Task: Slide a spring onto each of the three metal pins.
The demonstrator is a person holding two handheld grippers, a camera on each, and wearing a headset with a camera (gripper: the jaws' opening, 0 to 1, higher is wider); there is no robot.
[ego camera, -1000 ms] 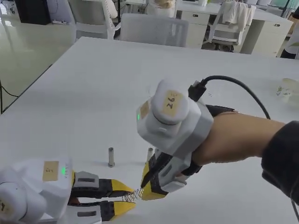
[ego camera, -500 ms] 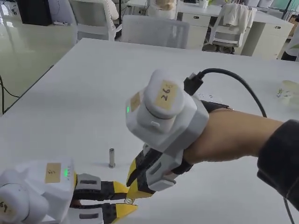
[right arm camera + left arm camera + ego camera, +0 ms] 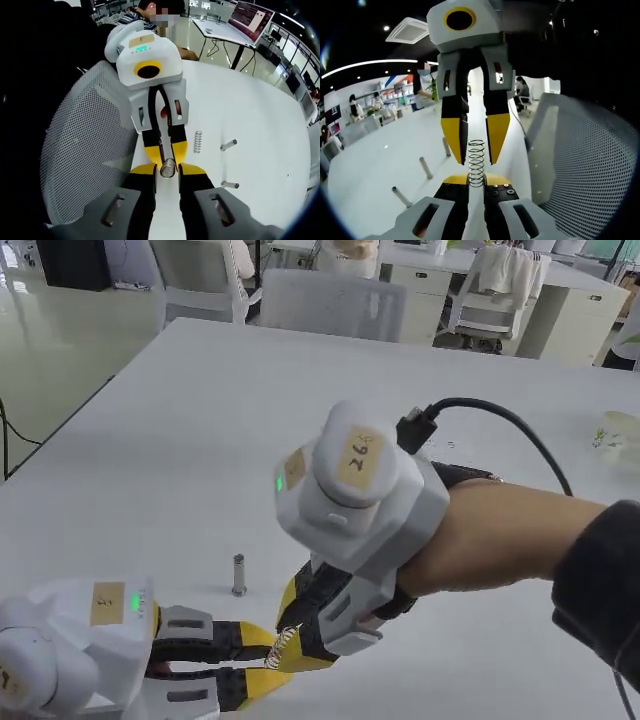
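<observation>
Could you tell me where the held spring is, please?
In the left gripper view the spring is at centre, base in the left gripper, top between the tips of the right gripper, with the pins to its left.

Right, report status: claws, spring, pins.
Left claw shut on spring. Right claw open, straddling its free end. Three pins upright, all bare. Second spring lying loose near them, not obstructing.
</observation>
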